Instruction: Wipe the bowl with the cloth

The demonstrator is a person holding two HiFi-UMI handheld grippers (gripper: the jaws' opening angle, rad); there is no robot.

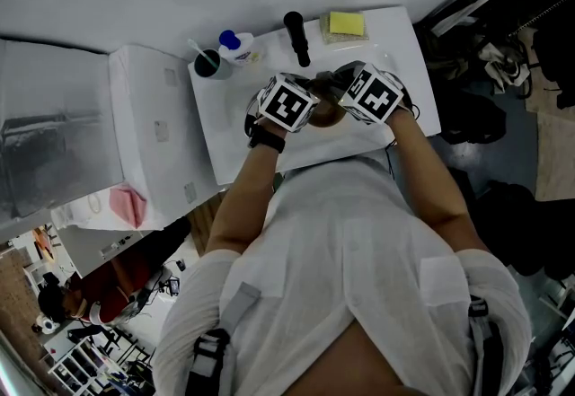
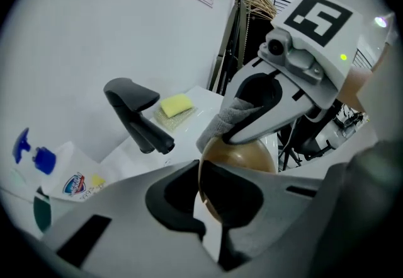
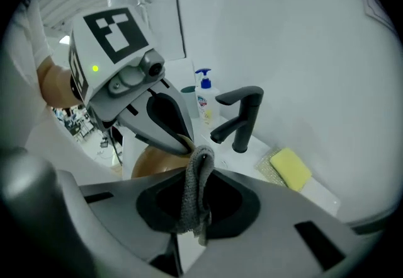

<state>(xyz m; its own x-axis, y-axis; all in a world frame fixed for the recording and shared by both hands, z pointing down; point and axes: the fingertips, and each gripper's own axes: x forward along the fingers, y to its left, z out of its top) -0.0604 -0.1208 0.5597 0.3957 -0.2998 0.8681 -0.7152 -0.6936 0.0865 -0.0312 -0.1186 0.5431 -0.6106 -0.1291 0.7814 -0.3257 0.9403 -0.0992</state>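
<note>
Your left tongs (image 2: 208, 207) are clamped fully onto the rim of the brown, rounded, glossy bowl (image 2: 242, 156). You hold it above the middle of the white worktop (image 1: 225, 138), towards its near edge. Your right tongs (image 3: 189, 223) are nearly closed on the folded grey knitted cloth (image 3: 198, 173), whose bunched end rests against the bowl's outer wall. Press the cloth flat and sweep it around the curve, rolling the bowl to meet it. Keep the rim grip firm and stay short of the black tap (image 1: 296, 37) at the far edge.

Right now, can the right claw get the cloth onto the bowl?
Probably yes: the right claw, shut on the cloth, sits right against the bowl that the left claw grips; nothing lies between.
</note>
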